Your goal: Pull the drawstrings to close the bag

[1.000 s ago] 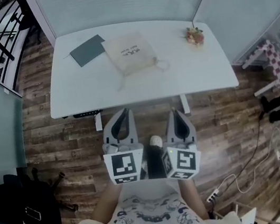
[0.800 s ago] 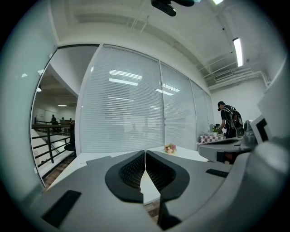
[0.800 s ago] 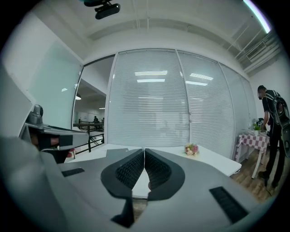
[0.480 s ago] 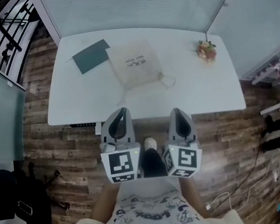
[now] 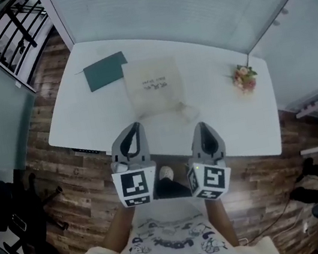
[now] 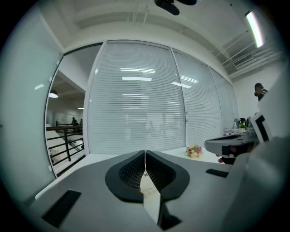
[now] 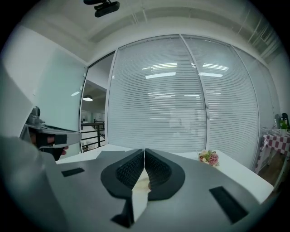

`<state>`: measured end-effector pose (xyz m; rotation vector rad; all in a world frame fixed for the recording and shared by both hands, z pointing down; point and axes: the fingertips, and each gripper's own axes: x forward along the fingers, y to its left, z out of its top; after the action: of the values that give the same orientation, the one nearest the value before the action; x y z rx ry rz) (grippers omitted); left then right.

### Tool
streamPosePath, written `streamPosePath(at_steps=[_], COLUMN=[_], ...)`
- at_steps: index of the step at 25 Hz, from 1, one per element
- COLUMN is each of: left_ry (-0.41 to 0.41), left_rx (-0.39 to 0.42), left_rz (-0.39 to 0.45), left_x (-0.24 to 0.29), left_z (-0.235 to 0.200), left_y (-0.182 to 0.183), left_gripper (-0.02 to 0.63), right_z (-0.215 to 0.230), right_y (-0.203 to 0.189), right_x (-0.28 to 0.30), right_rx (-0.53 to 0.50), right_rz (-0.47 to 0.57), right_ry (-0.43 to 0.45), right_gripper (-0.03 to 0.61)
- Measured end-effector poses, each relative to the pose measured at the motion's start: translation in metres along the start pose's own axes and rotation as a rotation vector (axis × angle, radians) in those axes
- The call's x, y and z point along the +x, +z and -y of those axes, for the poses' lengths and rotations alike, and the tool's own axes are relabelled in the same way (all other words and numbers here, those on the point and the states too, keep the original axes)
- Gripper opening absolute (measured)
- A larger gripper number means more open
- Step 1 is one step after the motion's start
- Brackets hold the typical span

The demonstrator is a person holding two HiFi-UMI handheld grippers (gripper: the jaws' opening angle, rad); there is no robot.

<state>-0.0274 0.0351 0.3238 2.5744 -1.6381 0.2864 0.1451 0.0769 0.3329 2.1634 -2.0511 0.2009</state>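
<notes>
A beige cloth drawstring bag (image 5: 153, 86) lies flat on the white table (image 5: 224, 118), its mouth and loose drawstring (image 5: 188, 111) toward the near edge. My left gripper (image 5: 135, 126) hovers at the table's near edge, just left of the bag's mouth, shut with nothing held. My right gripper (image 5: 201, 126) is level with it to the right, near the drawstring loop, also shut and empty. In the left gripper view the jaws (image 6: 145, 156) meet with only a sliver of the bag behind them. The right gripper view shows its jaws (image 7: 144, 155) pressed together.
A dark green notebook (image 5: 105, 71) lies left of the bag. A small flower bunch (image 5: 244, 77) stands at the table's right end, also seen as flowers (image 7: 208, 157). Window blinds run behind the table; a black railing (image 5: 10, 25) is at far left. Wooden floor lies below.
Both grippers have moved forward from over the floor to the table's near edge, closer to the bag. Their jaws stayed shut.
</notes>
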Motion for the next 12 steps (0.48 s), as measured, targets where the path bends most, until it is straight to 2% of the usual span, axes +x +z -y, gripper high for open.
streamPosePath(at_steps=[5,12], left_ry=[0.057,0.132], left_rx=[-0.001,0.001], left_rz=[-0.050,-0.119], left_x=[0.024,0.033], left_z=[0.008,0.001], left_y=[-0.010,-0.029], left_gripper=[0.043,0.043], right_z=[0.019,0.021], right_y=[-0.007,-0.028], right_x=[0.028,0.052], right_rx=[0.001,0.001], right_rz=[-0.026,-0.086], right_ry=[0.055,0.124], right_gripper=[0.017,0.017])
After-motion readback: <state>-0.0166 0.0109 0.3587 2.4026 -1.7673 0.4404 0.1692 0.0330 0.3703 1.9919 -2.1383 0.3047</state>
